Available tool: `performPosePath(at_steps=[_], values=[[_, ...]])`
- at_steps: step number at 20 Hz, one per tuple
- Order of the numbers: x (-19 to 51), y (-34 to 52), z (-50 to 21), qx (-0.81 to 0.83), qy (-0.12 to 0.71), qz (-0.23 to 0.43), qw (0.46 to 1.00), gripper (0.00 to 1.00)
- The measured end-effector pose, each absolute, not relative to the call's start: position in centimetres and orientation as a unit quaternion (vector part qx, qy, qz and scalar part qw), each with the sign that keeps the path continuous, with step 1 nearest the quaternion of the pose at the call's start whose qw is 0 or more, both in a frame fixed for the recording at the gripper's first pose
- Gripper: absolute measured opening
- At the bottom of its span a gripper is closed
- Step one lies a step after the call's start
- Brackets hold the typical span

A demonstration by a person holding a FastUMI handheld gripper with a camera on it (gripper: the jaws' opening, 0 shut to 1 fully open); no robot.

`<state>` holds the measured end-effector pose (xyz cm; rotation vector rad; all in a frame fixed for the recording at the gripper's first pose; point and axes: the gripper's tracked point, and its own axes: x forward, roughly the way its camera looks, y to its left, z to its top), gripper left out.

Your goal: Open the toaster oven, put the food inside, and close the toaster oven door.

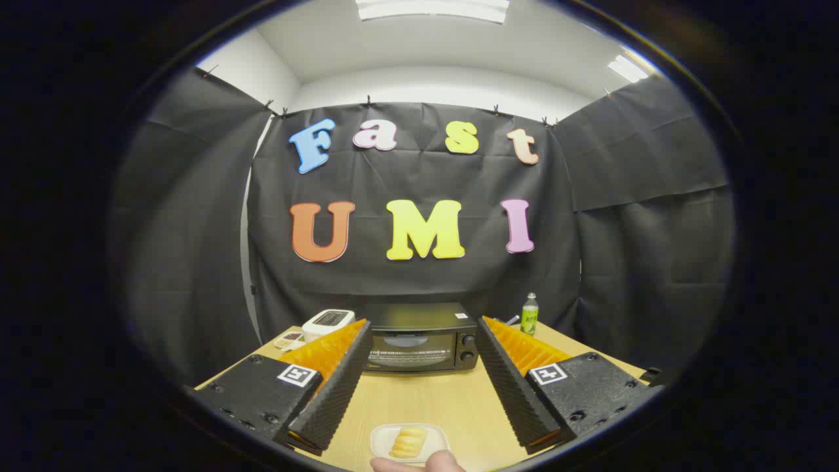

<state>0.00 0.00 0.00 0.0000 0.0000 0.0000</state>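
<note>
One oven [419, 337] stands at the far side of the table [432, 400], against the booth wall, its door shut, a glass window in front and two knobs down its right side. Nothing can be made out inside it through the glass.

One small white tray [387, 438] lies on the table close in, between the two fingers and nearer than their tips. It holds one piece of food [408, 442], pale yellow and ridged. A fingertip [446, 462] of a person's hand touches the near rim of the tray.

The gripper [424, 328] is held wide apart, gripping nothing; both fingers hang above the table, their tips pointing at the oven, one tip toward each side of its front. Tray and oven are well apart, with bare wood between them.

One white toaster [328, 322] sits just left of the oven, partly hidden by the left finger. One shallow dish [289, 340] lies in front of it near the table's left edge, with something dark in it, too small to tell. One green bottle [529, 314] with a white cap stands upright right of the oven, near the wall.

Two ceiling lights [432, 9] glow above the booth.
</note>
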Motion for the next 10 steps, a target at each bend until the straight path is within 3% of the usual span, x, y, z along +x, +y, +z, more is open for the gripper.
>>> performPosePath(at_steps=[10], values=[[-0.60,0.60,0.87,-0.017,-0.018,0.001,1.000,1.00]])
